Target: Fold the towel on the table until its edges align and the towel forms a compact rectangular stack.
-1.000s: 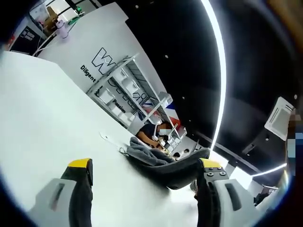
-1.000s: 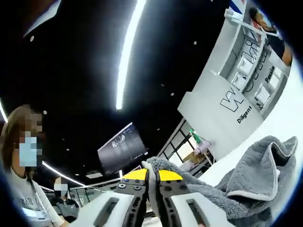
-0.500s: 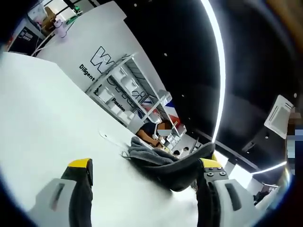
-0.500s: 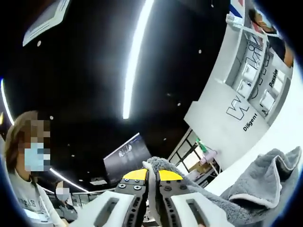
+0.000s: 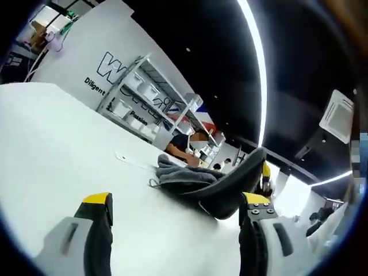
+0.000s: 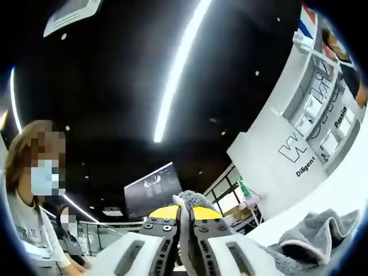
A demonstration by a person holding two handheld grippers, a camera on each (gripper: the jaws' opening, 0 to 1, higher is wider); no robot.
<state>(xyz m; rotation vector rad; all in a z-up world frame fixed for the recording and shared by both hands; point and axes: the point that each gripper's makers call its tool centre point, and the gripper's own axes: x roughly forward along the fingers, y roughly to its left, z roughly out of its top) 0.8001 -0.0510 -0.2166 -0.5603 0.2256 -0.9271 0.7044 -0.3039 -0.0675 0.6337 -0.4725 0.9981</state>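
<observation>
A large open-plan lab or showroom: black ceiling with long strip lights point(image 5: 257, 69), a ceiling air unit point(image 5: 339, 115), a white branded wall point(image 5: 98, 54), shelving point(image 5: 144, 92), and a broad white desk point(image 5: 52, 149).

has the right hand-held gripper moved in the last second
Yes. The right hand-held gripper, shut on the grey towel, has tilted upward: in the right gripper view the white lettered wall and table slid toward the lower right edge.

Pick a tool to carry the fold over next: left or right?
Right. The right tool is shut on a towel edge and lifted, so it can likely carry that edge across. The left tool is open and empty over the table, short of the towel.
</observation>
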